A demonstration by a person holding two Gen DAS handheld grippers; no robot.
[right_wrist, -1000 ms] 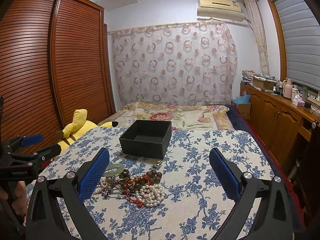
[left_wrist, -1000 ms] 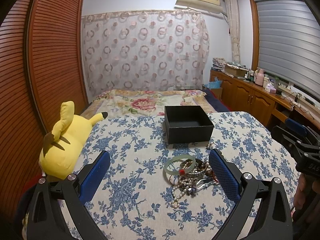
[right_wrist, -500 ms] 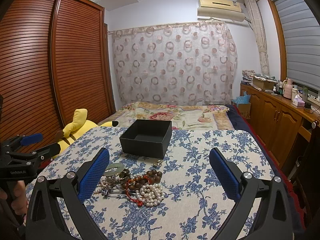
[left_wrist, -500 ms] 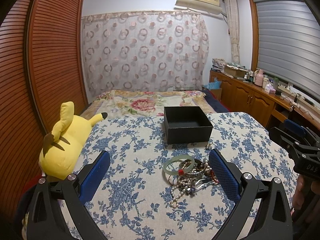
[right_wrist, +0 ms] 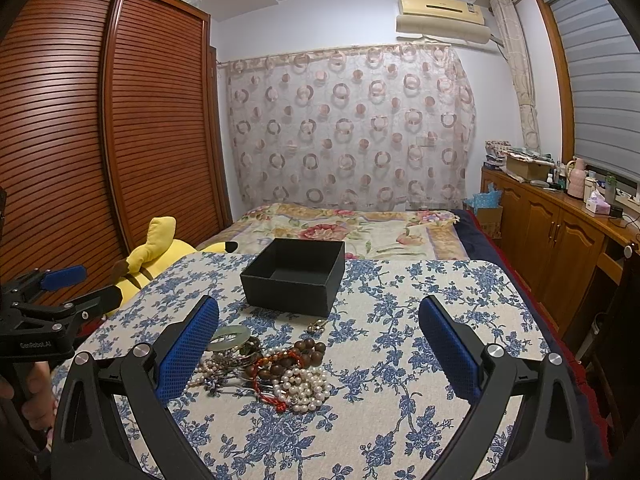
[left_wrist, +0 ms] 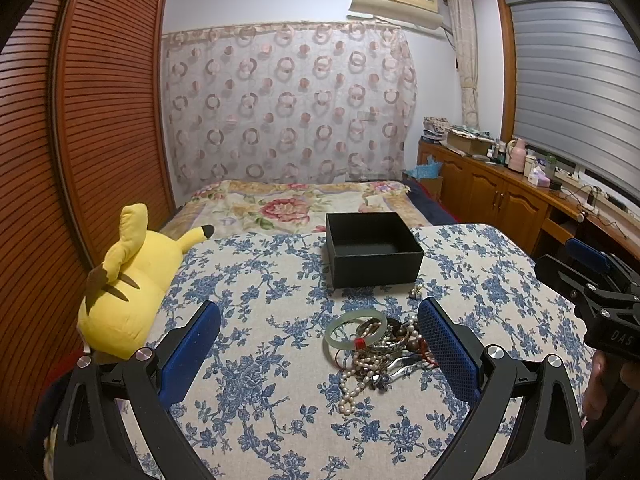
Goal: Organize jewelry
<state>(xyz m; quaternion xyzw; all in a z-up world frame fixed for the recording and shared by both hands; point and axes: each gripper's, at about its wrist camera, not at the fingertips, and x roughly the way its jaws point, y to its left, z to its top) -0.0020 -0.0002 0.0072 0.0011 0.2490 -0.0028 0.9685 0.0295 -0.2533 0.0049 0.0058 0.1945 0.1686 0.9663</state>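
A tangled pile of jewelry (left_wrist: 376,352) lies on the floral tablecloth: a pale green jade bangle (left_wrist: 355,327), pearl strands, metal bangles and brown wooden beads. It also shows in the right wrist view (right_wrist: 276,368). An open, empty black box (left_wrist: 372,252) stands just behind the pile, seen too in the right wrist view (right_wrist: 296,276). My left gripper (left_wrist: 320,352) is open and empty, hovering short of the pile. My right gripper (right_wrist: 320,350) is open and empty, also short of the pile.
A yellow plush toy (left_wrist: 128,288) lies at the table's left edge. A bed (left_wrist: 296,204) with a floral cover stands behind the table. Wooden cabinets (left_wrist: 504,200) with clutter run along the right wall, a slatted wardrobe (right_wrist: 100,140) along the left.
The left gripper has drifted slightly, so the pile and box sit a little further left in its view. The right gripper has hardly moved. Both stay open.
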